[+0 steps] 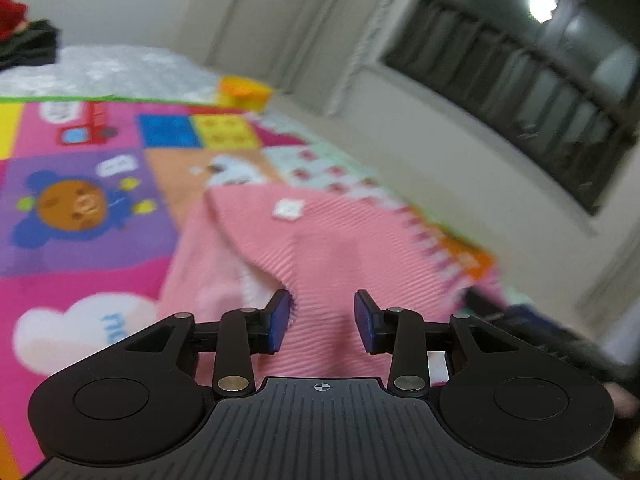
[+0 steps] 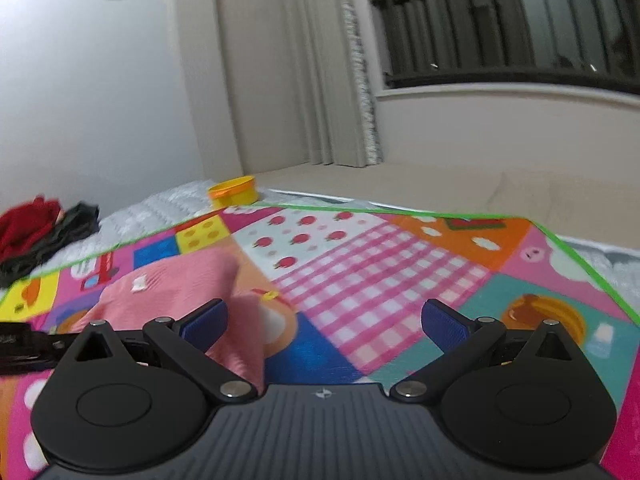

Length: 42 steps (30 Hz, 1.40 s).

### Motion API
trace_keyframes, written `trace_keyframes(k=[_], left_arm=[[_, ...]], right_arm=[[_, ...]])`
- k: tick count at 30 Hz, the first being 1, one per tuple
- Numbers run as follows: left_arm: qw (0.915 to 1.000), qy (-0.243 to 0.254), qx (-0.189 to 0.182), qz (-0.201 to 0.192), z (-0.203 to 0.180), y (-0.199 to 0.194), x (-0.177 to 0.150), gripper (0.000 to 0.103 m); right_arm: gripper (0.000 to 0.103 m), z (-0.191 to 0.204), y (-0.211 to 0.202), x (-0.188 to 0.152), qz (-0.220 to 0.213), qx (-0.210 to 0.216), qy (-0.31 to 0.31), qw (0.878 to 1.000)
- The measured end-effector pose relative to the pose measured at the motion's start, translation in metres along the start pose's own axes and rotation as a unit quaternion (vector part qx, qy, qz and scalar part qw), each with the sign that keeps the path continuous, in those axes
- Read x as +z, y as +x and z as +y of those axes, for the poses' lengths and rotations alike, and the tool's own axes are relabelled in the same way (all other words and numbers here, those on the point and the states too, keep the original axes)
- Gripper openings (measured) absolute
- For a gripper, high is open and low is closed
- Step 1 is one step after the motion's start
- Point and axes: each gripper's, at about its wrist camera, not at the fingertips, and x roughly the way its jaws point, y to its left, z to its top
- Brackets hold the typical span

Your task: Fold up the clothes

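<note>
Garment (image 1: 320, 240) on mat (image 1: 80, 240); tub (image 2: 234, 194), clothes pile (image 2: 40, 232) behind mat.

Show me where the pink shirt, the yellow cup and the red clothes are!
pink shirt (image 1: 340, 248): left wrist view, middle of its ribbed fabric.
yellow cup (image 2: 234, 191): right wrist view, on its side wall.
red clothes (image 2: 24, 224): right wrist view, middle of the crumpled heap.

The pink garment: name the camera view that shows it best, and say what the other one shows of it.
Left wrist view: the pink garment fills the centre, its ribbed weave, folded edge and white tag visible. The right wrist view shows it smaller, at left, partly behind the right gripper.
</note>
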Motion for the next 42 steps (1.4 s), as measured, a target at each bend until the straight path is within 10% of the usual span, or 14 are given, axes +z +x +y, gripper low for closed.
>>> trace_keyframes(k=[15, 21, 24, 26, 30, 36, 40, 42], left_arm=[[0.9981, -0.015, 0.053, -0.026, -0.009, 0.005, 0.010, 0.048], [0.9978, 0.044, 0.028, -0.040, -0.029, -0.002, 0.007, 0.035], [0.9980, 0.038, 0.046, -0.024, -0.029, 0.011, 0.007, 0.032], [0.9959, 0.054, 0.071, -0.014, -0.027, 0.021, 0.006, 0.004], [0.9823, 0.137, 0.119, -0.045, -0.030, 0.017, 0.036, 0.002], [0.9682, 0.202, 0.145, -0.025, -0.015, 0.039, 0.050, 0.003], [0.9728, 0.197, 0.119, 0.025, -0.003, 0.054, 0.025, 0.008], [0.9730, 0.194, 0.124, 0.022, 0.003, 0.055, 0.021, 0.014]], right_arm=[[0.103, -0.037, 0.012, -0.006, 0.035, 0.005, 0.090, 0.995], [0.103, -0.040, 0.016, -0.009, 0.045, 0.002, 0.095, 0.994], [0.103, -0.038, 0.018, -0.011, 0.051, 0.001, 0.090, 0.995], [0.103, -0.038, 0.020, -0.013, 0.054, -0.001, 0.087, 0.995], [0.103, -0.033, 0.011, -0.004, 0.032, 0.009, 0.081, 0.996], [0.103, 0.018, 0.018, 0.043, -0.027, 0.098, -0.041, 0.994], [0.103, 0.061, 0.076, 0.051, 0.067, 0.163, -0.133, 0.975], [0.103, 0.074, 0.105, 0.034, 0.100, 0.101, -0.202, 0.969]])
